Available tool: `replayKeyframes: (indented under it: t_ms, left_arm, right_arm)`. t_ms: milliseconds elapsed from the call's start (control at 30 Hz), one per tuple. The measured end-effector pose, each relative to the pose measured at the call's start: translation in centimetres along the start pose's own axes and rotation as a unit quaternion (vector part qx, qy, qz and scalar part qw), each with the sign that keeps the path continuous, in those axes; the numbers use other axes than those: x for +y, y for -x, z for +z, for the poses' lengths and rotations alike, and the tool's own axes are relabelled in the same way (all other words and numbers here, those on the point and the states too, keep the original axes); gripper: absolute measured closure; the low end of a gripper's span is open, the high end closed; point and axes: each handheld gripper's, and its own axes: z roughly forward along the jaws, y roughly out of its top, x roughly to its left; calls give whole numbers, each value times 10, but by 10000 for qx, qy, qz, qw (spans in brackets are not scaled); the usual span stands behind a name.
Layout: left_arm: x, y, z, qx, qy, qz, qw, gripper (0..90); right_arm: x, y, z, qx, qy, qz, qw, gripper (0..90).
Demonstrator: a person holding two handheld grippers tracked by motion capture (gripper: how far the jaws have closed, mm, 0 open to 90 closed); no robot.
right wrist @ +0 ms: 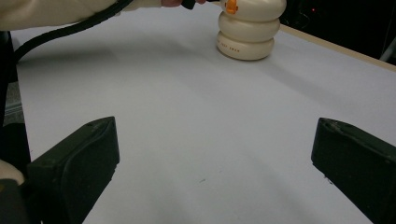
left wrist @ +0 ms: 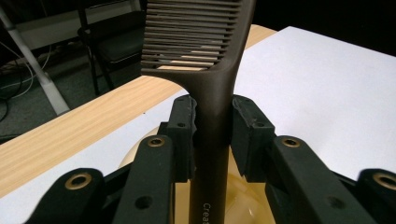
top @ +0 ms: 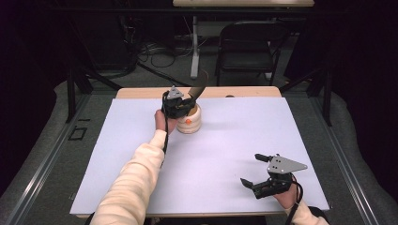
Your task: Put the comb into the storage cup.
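Note:
A dark brown comb (left wrist: 201,42) stands upright with its teeth at the top. My left gripper (left wrist: 212,135) is shut on its handle, both pads pressing the sides. Below it is a cream ribbed holder (left wrist: 243,205), and the handle's lower end reaches down into it. In the high view the left gripper (top: 185,104) sits at the back of the white sheet over the holder (top: 190,123), with the comb (top: 198,89) sticking up behind. At the sheet's front right, my right gripper (top: 251,169) stands open with nothing between its jaws. Its own view (right wrist: 215,158) faces the holder (right wrist: 250,28).
A white sheet (top: 225,140) covers most of the wooden table (top: 244,92). Beyond the table's far edge stand a black folding chair (top: 246,47) and a white table leg (top: 194,47), with cables on the floor. A small orange tab (right wrist: 230,5) marks the holder's side.

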Motion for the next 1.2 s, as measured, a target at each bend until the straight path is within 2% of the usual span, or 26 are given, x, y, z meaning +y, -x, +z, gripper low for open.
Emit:
replayKeyframes:
  t_ms: [133, 333, 500, 667, 833, 900, 1033, 1200]
  left_arm:
    - [1, -1, -4, -101, 128, -67, 9998, 639]
    - [4, 0, -9, -197, 92, -64, 9997, 510]
    - [7, 2, -16, -145, 41, -78, 9999, 369]
    - [14, 3, -25, -271, -28, -125, 9996, 257]
    - [19, 7, -35, -315, -154, -38, 9994, 161]
    - [20, 9, -40, -319, -216, 33, 9993, 151]
    - [22, 14, -48, -244, -382, 218, 9987, 81]
    - [20, 17, -57, -179, -489, 325, 9981, 20]
  right_arm:
    - [0, 0, 0, -5, -3, -5, 10000, 4]
    - [0, 0, 0, -4, -5, -2, 10000, 4]
    - [0, 0, 0, -5, -8, -2, 10000, 4]
    - [0, 0, 0, -8, -6, -4, 10000, 4]
    - [0, 0, 0, -8, -8, -3, 10000, 4]
    - [0, 0, 0, -8, -11, -3, 10000, 4]
    - [0, 0, 0, -14, -7, -1, 10000, 4]
    - [0, 0, 0, -18, -10, 7, 10000, 4]
